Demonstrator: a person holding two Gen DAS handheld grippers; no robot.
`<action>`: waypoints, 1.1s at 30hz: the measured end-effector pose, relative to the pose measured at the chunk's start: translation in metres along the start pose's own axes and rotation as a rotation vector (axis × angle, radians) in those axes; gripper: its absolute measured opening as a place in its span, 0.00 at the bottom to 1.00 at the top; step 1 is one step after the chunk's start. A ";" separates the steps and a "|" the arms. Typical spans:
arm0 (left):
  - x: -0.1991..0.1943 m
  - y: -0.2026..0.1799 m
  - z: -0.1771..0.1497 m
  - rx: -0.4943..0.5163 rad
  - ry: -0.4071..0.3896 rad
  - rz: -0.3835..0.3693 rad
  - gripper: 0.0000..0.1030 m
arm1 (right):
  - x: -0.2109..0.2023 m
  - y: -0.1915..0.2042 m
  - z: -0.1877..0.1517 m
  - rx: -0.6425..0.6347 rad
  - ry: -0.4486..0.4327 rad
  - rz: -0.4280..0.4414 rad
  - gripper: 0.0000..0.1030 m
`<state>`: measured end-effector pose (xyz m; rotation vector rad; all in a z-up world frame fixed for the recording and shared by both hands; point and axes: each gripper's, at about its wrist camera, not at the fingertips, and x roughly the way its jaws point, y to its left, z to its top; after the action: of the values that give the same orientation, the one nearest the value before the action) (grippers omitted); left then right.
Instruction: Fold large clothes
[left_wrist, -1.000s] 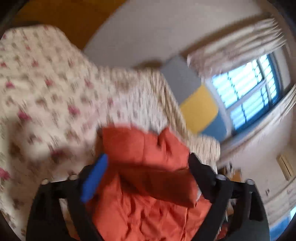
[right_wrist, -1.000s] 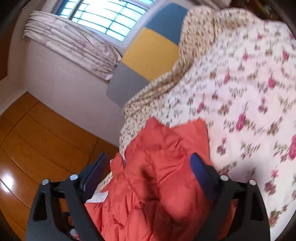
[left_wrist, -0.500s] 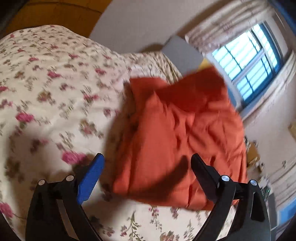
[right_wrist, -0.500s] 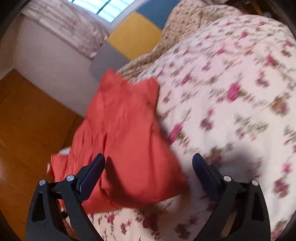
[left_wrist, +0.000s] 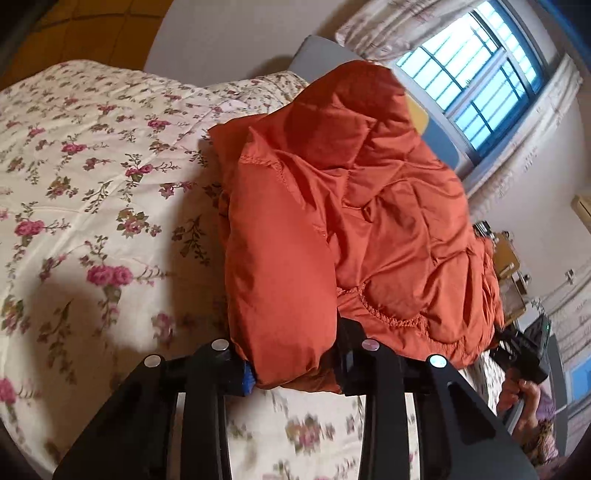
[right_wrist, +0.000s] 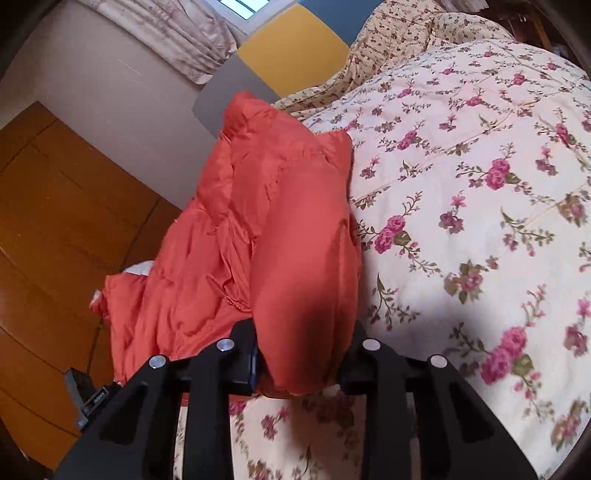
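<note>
An orange padded jacket (left_wrist: 351, 221) lies folded in a thick bundle on the floral bedspread (left_wrist: 92, 184). My left gripper (left_wrist: 291, 365) is shut on the near edge of the bundle, with padded cloth bulging between its jaws. In the right wrist view the same jacket (right_wrist: 266, 229) lies at the bed's left side, and my right gripper (right_wrist: 299, 365) is shut on its near folded edge. The right gripper also shows in the left wrist view (left_wrist: 528, 354), held in a hand behind the bundle. The fingertips of both grippers are hidden by cloth.
The bedspread (right_wrist: 461, 203) stretches to the right in the right wrist view. A grey, yellow and blue headboard (right_wrist: 288, 59) and curtains (right_wrist: 177, 33) stand beyond the bed. A wooden floor (right_wrist: 55, 221) lies to the left. A window (left_wrist: 476, 81) is at the far right.
Both grippers were open with the jacket lying ahead of them half a second ago. Both have moved in and shut on the jacket's near edge.
</note>
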<state>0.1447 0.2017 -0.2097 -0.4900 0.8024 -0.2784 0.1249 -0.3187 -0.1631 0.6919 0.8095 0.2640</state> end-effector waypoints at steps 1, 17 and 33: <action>-0.005 -0.001 -0.004 0.005 0.002 -0.007 0.30 | -0.004 0.001 -0.001 -0.001 0.000 0.004 0.28; -0.065 -0.009 -0.059 0.084 0.053 -0.004 0.49 | -0.078 -0.014 -0.053 -0.011 0.078 -0.022 0.53; -0.050 -0.038 0.031 0.118 -0.182 0.090 0.88 | -0.028 0.048 0.046 -0.254 -0.071 -0.185 0.89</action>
<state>0.1324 0.1996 -0.1407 -0.3614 0.6254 -0.1933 0.1423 -0.3173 -0.0929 0.3832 0.7508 0.1697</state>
